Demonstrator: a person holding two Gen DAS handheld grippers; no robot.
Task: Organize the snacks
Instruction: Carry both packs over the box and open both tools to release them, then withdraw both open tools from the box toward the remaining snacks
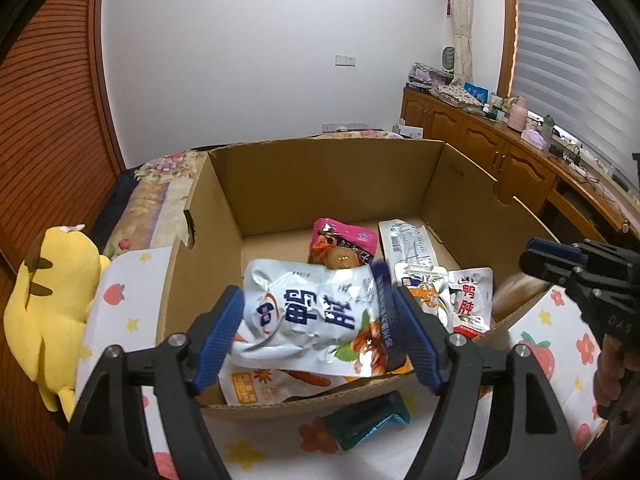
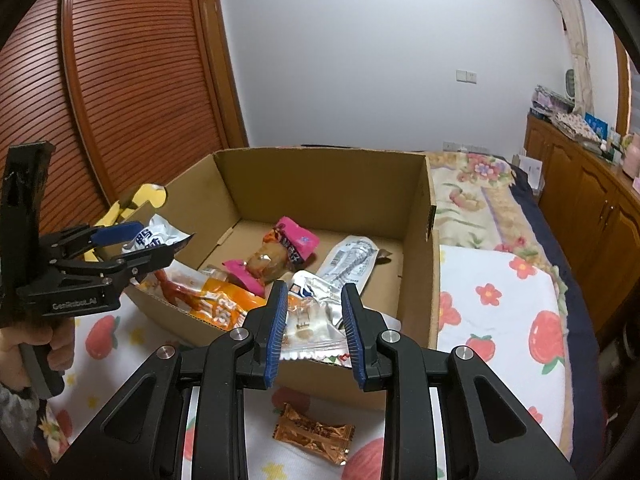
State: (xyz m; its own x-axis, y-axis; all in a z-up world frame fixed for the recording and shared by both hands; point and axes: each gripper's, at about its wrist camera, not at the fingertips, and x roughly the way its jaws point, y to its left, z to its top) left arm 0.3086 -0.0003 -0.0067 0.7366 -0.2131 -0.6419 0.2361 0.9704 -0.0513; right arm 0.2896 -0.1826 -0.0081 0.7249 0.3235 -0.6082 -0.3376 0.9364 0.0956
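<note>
Left wrist view: the left gripper (image 1: 316, 296) points down over the near edge of an open brown cardboard box (image 1: 328, 176). A large crinkled silver foil pouch with blue characters (image 1: 308, 312) spans the gap between its blue ribbed pads, above the box's near-left corner. The pouch edges meet both pads, but whether the pads press on it cannot be told. The pouch's 3 o'clock edge is blurred. Under it, at 6 o'clock, lies an orange-and-white snack packet (image 1: 256, 388). Deeper in the box, at 12 o'clock from the pouch, lies a pink-topped clear packet (image 1: 344, 244). At 1 o'clock lies a long white packet with a barcode (image 1: 408, 244), and at 3 o'clock a small silver pouch with red characters (image 1: 472, 296). Outside the box, at 6 o'clock just beside its near wall, a teal foil wrapper (image 1: 368, 420) lies on a white cloth printed with strawberries and flowers (image 1: 540, 316). A yellow plush toy (image 1: 52, 292) sits at 9 o'clock, left of the box. Right wrist view: the right gripper (image 2: 314, 288) hovers over the near wall of the box, its jaws drawn close together with only a narrow gap and nothing pinched. At 6 o'clock below it, on the cloth and apart from the box, lies a copper-coloured foil candy (image 2: 314, 436). At 9 o'clock a person's hand (image 2: 36, 344) grasps the left gripper's handle.
</note>
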